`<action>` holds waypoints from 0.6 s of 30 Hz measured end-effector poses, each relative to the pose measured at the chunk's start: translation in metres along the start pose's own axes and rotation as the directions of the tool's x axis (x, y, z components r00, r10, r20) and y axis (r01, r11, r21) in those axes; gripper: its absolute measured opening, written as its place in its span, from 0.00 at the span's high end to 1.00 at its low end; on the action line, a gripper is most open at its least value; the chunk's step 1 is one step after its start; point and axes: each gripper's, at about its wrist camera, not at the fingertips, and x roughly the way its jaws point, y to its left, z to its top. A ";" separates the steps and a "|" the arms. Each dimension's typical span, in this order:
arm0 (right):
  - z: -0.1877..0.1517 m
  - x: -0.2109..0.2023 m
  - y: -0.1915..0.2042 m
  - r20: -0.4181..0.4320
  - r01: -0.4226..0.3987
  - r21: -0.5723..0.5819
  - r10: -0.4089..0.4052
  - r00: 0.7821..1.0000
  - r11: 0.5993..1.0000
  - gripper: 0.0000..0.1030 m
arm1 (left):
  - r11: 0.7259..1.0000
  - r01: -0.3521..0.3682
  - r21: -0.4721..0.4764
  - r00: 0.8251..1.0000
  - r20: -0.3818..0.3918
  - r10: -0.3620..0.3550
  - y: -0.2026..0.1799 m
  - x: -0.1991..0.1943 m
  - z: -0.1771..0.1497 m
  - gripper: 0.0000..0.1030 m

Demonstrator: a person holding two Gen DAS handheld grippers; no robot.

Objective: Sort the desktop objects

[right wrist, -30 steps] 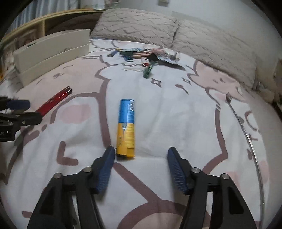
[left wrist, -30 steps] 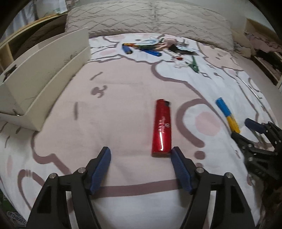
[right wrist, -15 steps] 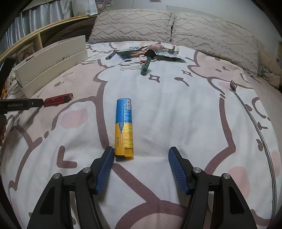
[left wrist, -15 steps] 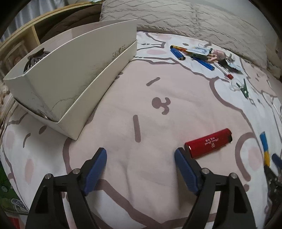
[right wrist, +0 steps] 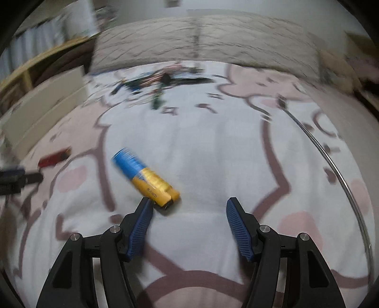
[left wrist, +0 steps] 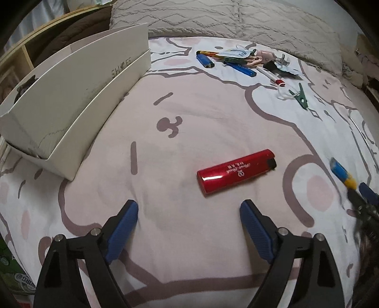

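Observation:
A red lighter (left wrist: 236, 172) lies crosswise on the pink-and-white bedspread, just ahead of my left gripper (left wrist: 188, 213). That gripper's jaws are opening, with nothing between them. A blue and yellow lighter (right wrist: 145, 176) lies slanted in front of my right gripper (right wrist: 188, 205), its yellow end beside the left fingertip (right wrist: 144, 208). The right gripper stands open and empty. In the left wrist view the same blue and yellow lighter (left wrist: 342, 173) shows at the right edge, next to the right gripper's fingers (left wrist: 364, 189). The red lighter (right wrist: 54, 157) appears blurred in the right wrist view.
A white shoe box (left wrist: 71, 99) stands at the left on the bed. A pile of small items (left wrist: 241, 61), with blue lighters, a pen and a green clip (left wrist: 300, 96), lies at the far side below two grey pillows (left wrist: 236, 19). A thin metal rod (right wrist: 331, 161) runs along the right.
The left gripper swung left and back, so the red lighter now lies crosswise ahead of it, and its jaws widened. The right wrist rolled, so the blue and yellow lighter appears slanted.

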 end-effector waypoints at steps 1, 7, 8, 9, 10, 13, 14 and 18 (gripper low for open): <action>0.000 0.000 -0.007 0.002 -0.008 0.038 0.008 1.000 0.999 0.38 | 1.000 -0.002 0.000 1.000 0.000 0.002 0.001 0.002 0.003 0.14; 0.000 -0.001 -0.004 0.010 0.012 0.039 -0.013 1.000 0.999 0.38 | 0.999 -0.037 0.001 0.999 0.006 0.037 0.008 0.011 0.015 0.13; 0.000 -0.001 -0.004 0.012 0.010 0.038 -0.010 1.000 0.999 0.38 | 0.999 -0.046 -0.001 0.999 0.008 0.046 0.010 0.012 0.018 0.13; 0.000 -0.002 -0.004 0.014 0.003 0.037 -0.003 1.000 0.999 0.37 | 0.998 -0.057 -0.002 0.998 0.010 0.057 0.012 0.015 0.021 0.13; 0.000 -0.003 -0.004 0.016 -0.004 0.037 0.003 1.000 0.999 0.37 | 0.998 -0.064 -0.003 0.998 0.010 0.064 0.014 0.017 0.024 0.12; 0.000 -0.004 -0.005 0.018 -0.023 0.045 0.022 1.000 0.999 0.37 | 0.997 -0.081 -0.009 0.997 0.013 0.081 0.016 0.022 0.033 0.12; 0.000 -0.004 -0.006 0.019 -0.026 0.048 0.026 1.000 0.998 0.37 | 0.996 -0.083 -0.011 0.996 0.012 0.084 0.017 0.023 0.034 0.12; 0.000 -0.004 -0.004 0.015 -0.013 0.046 0.013 1.000 0.999 0.38 | 0.999 -0.053 -0.003 0.999 0.011 0.053 0.013 0.019 0.031 0.12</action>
